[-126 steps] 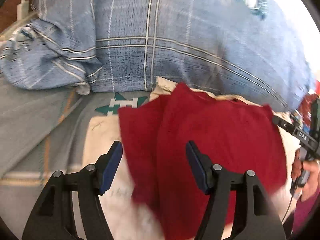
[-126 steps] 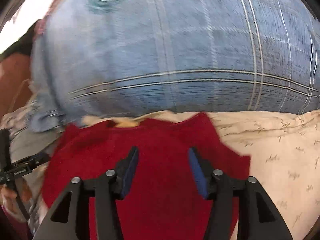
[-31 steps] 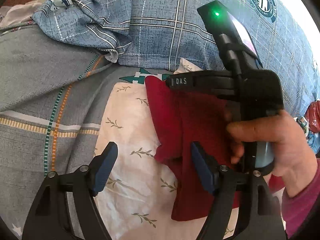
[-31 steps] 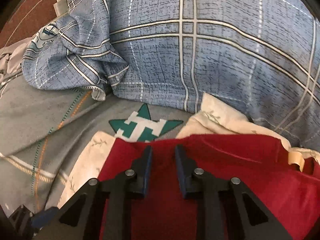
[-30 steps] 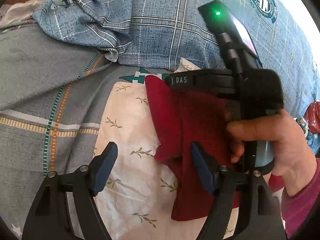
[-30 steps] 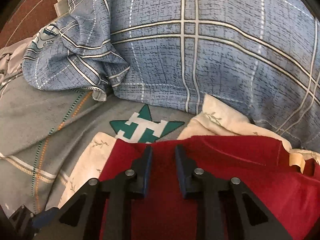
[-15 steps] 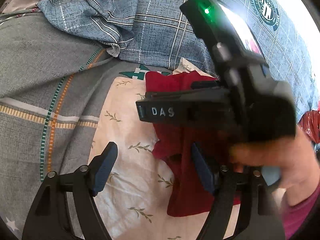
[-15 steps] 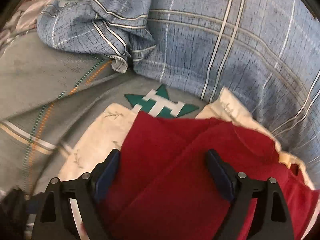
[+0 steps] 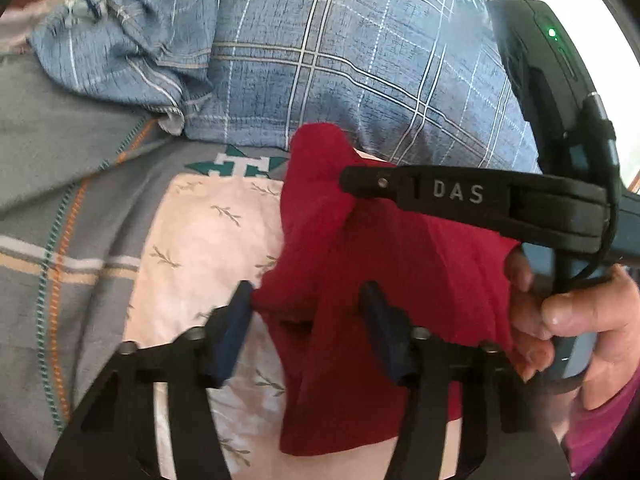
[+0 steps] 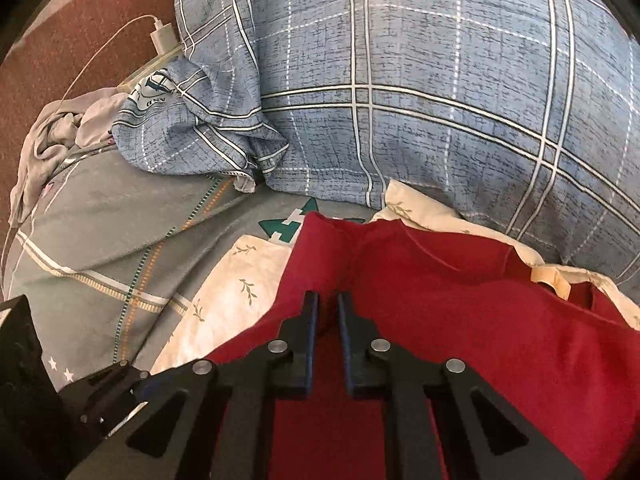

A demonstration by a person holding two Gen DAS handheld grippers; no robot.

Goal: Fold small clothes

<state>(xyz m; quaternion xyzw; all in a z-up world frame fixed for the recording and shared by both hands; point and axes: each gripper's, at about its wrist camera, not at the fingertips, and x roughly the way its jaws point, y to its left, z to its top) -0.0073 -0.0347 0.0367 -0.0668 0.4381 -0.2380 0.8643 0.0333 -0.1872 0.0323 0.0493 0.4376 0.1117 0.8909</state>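
A red garment (image 9: 360, 264) lies bunched on a cream leaf-print cloth (image 9: 200, 248) on the bed. My left gripper (image 9: 308, 320) is open, its blue pads on either side of the garment's near left edge. My right gripper (image 10: 328, 316) is shut on a fold of the red garment (image 10: 460, 320) near its far left corner and lifts it into a peak. The right gripper also shows in the left wrist view (image 9: 360, 180), coming in from the right with the hand behind it.
A big blue plaid pillow (image 10: 420, 100) lies right behind the garment, with a crumpled plaid cover (image 10: 192, 132) to its left. A grey striped bedsheet (image 10: 108, 232) spreads left. A white charger and cable (image 10: 160, 38) lie at the far left.
My right gripper has closed on the garment's far corner and raised it. My left gripper has moved in around the near edge and narrowed its opening.
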